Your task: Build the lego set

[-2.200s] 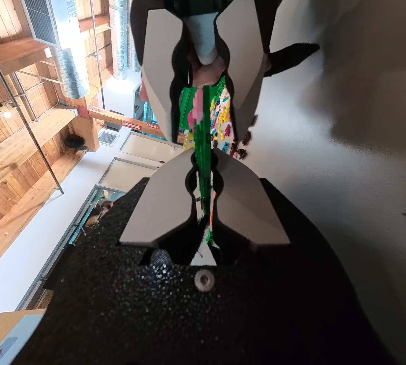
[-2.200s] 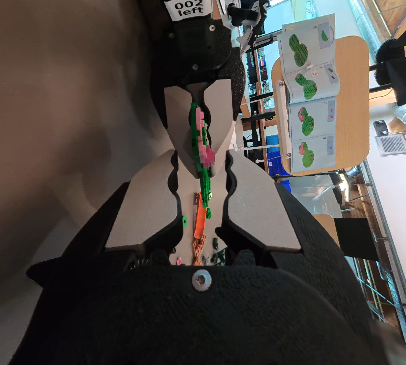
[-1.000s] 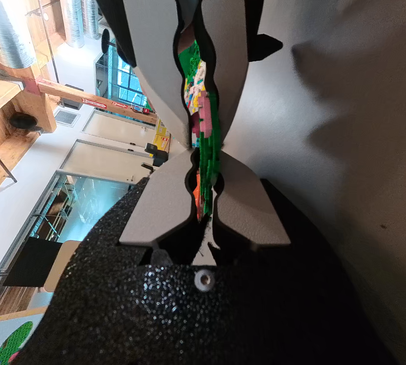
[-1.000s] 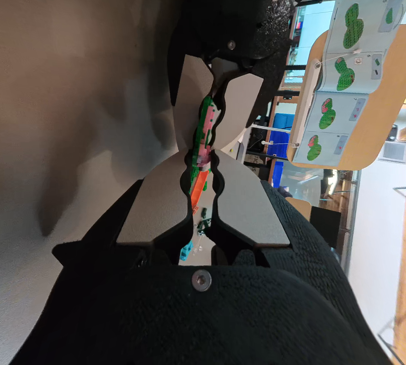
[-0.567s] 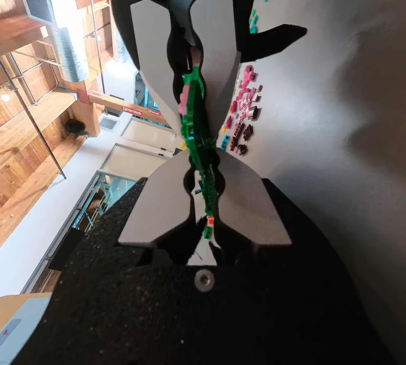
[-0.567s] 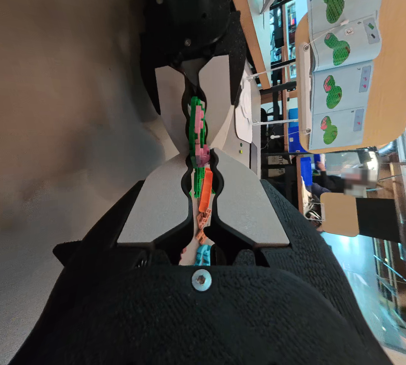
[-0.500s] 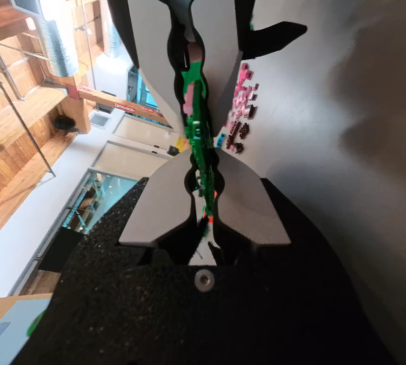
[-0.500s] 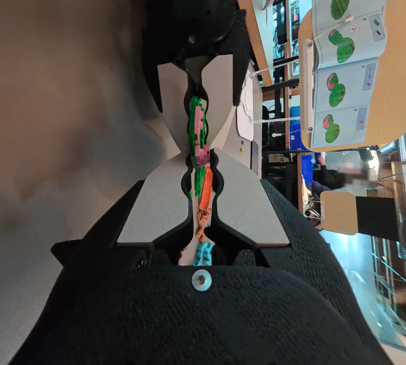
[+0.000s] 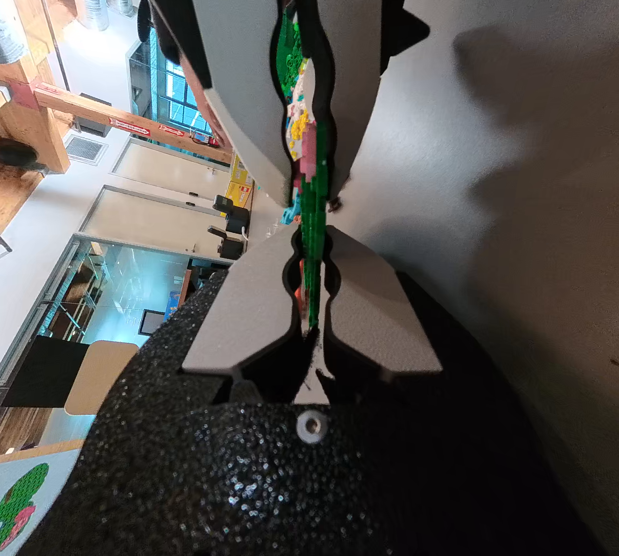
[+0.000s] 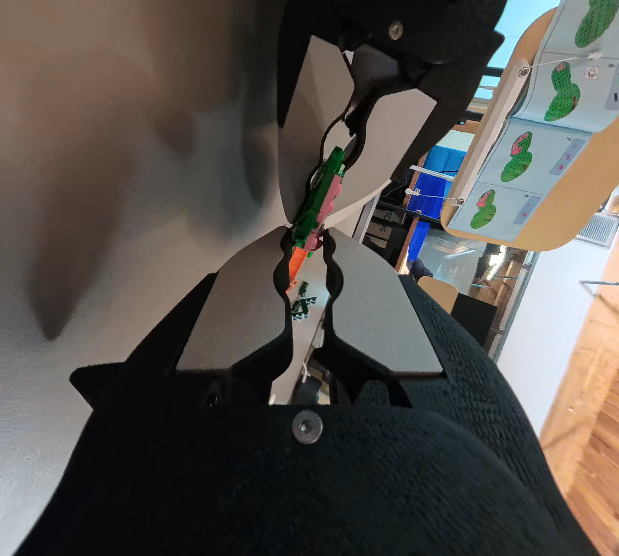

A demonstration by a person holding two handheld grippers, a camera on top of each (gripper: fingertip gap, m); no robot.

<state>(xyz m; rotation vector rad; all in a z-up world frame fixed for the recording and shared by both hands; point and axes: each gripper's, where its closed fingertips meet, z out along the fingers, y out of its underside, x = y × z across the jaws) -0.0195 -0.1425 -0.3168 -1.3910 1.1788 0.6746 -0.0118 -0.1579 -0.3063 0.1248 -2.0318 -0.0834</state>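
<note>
Now both grippers, left [image 9: 311, 238] and right [image 10: 304, 238], clamp the green plate [image 10: 310, 205] edge-on; squeeze evenly, so pink bricks [image 10: 330, 196] seat flat.

Opposing gripper [image 9: 311, 191] blocks ahead; table [image 9: 502, 171] bare alongside.

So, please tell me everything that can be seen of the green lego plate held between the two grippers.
The green lego plate is a thin, studded plastic piece seen edge-on, with pink bricks on one face and an orange piece at one end. It is off the table, standing on edge. The left gripper and the right gripper face each other, each shut on an opposite end.
</note>
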